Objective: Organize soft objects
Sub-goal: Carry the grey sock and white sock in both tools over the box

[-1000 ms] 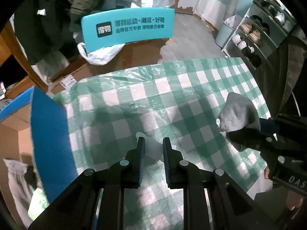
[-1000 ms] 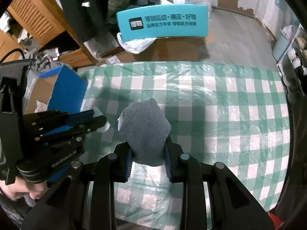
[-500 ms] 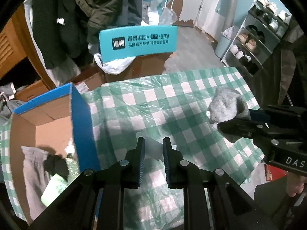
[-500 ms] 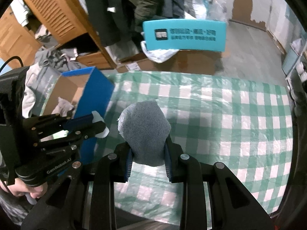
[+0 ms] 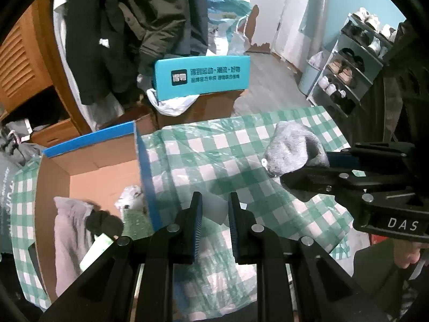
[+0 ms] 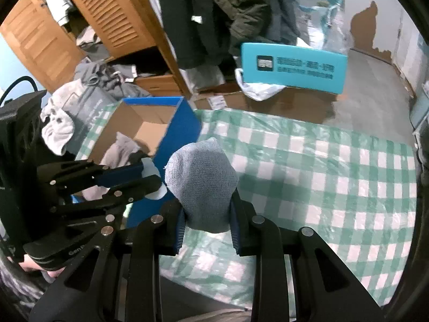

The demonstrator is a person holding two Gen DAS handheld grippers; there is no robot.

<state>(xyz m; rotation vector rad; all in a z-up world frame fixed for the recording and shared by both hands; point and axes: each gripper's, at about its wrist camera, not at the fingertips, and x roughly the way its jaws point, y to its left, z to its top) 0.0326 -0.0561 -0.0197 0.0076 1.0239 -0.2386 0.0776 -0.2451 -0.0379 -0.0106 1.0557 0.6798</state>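
A rolled grey sock [image 6: 201, 185] sticks up between the pads of my right gripper [image 6: 206, 214], which is shut on it above the green checked tablecloth [image 6: 321, 166]. My left gripper [image 5: 214, 206] is shut on a small white soft piece [image 5: 215, 210] right beside the blue wall of the cardboard box [image 5: 144, 166]. In the left wrist view the right gripper [image 5: 303, 166] holds the sock [image 5: 292, 150] over the cloth to the right. The right wrist view shows the left gripper [image 6: 152, 177] with the white piece [image 6: 161, 193] at the box [image 6: 142, 126].
Inside the box lie a grey cloth [image 5: 67, 228], a black bundle [image 5: 103, 221] and a light green item [image 5: 96, 249]. Behind the table stand a teal printed panel [image 5: 203, 76], hanging dark coats [image 5: 139, 26], a wooden wardrobe [image 6: 107, 18] and a shoe rack [image 5: 348, 72].
Both grippers have risen and shifted left toward the box, each still holding its item. The box's open inside has come into view.
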